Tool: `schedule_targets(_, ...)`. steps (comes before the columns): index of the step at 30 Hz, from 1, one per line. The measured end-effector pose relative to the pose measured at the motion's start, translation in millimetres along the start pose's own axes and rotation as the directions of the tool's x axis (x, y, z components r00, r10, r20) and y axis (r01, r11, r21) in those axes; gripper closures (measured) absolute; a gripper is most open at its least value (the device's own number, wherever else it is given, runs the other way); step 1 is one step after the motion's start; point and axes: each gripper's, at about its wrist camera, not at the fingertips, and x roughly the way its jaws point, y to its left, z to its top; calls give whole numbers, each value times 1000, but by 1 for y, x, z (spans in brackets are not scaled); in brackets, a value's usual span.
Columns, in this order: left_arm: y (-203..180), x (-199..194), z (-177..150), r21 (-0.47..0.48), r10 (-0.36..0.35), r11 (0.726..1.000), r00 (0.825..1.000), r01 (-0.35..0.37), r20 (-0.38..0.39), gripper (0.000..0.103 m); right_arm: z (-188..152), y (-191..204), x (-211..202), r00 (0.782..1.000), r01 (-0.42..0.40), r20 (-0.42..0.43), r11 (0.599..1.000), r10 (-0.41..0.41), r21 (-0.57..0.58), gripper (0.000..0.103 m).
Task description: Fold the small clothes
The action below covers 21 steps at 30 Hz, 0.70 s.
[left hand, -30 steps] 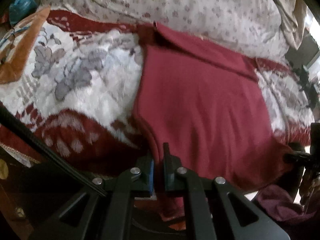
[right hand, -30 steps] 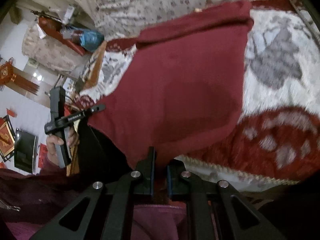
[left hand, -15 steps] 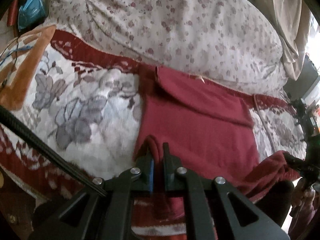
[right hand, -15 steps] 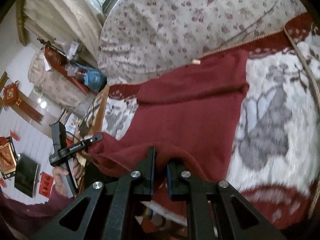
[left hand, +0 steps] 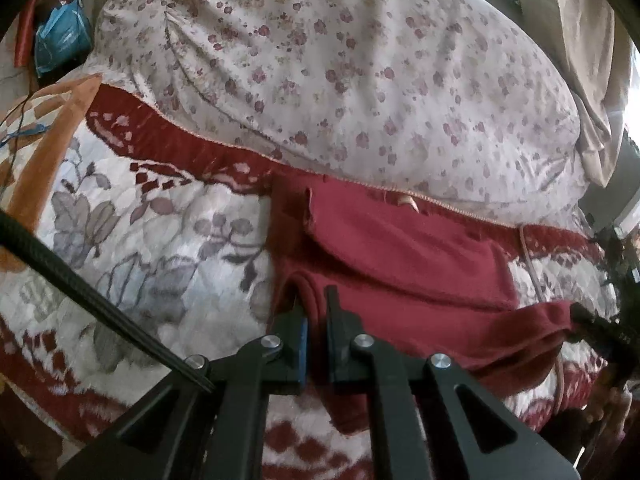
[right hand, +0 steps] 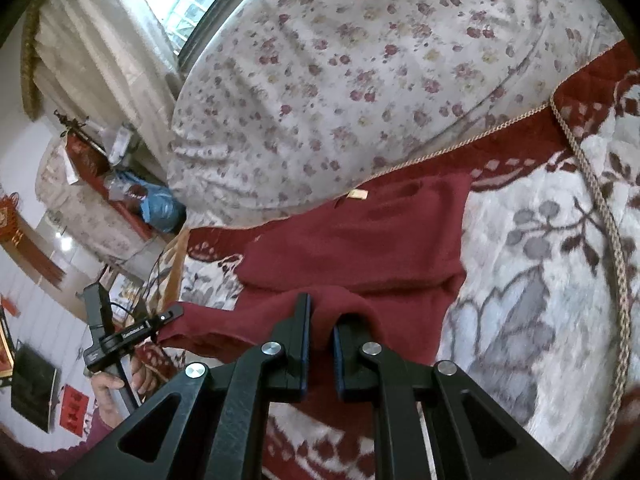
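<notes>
A dark red knitted garment point(left hand: 404, 264) lies on a red and white floral blanket point(left hand: 152, 248), its far part folded over near a flowered quilt. My left gripper point(left hand: 316, 304) is shut on the garment's near left hem corner and holds it raised over the cloth. My right gripper point(right hand: 322, 312) is shut on the near right hem corner, also raised. The garment shows in the right wrist view point(right hand: 360, 240). The left gripper appears there at the left point(right hand: 172, 314), pinching the hem. The right gripper appears at the right edge of the left wrist view point(left hand: 576, 314).
A big flowered quilt point(left hand: 340, 60) bulges behind the garment. An orange-edged cloth point(left hand: 48, 128) and a blue bag point(left hand: 60, 40) lie at the far left. A braided cord point(right hand: 608, 216) runs along the blanket's right side. Curtains and a window point(right hand: 188, 4) stand behind.
Both grippers have carried the near hem up and forward over the garment toward the quilt. The visible flat part of the garment has grown shorter.
</notes>
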Motion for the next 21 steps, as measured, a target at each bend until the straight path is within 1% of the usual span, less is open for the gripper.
schedule_targets(7,-2,33,32,-25,-2,1000,1000,2,8,96,29,-15,21,999,44,24,999,-45,22,92)
schedule_targets(11,-4,58,52,-48,3,999,1000,-3,-2,96,49,-26,36,997,67,32,997,-69,41,92)
schedule_targets(17,3,100,77,-102,5,995,1000,-8,-24,96,79,-48,74,993,113,15,991,-114,72,92)
schedule_targets(21,12,127,86,-130,5,991,999,-12,-54,96,93,-63,100,991,137,-5,987,-137,85,92)
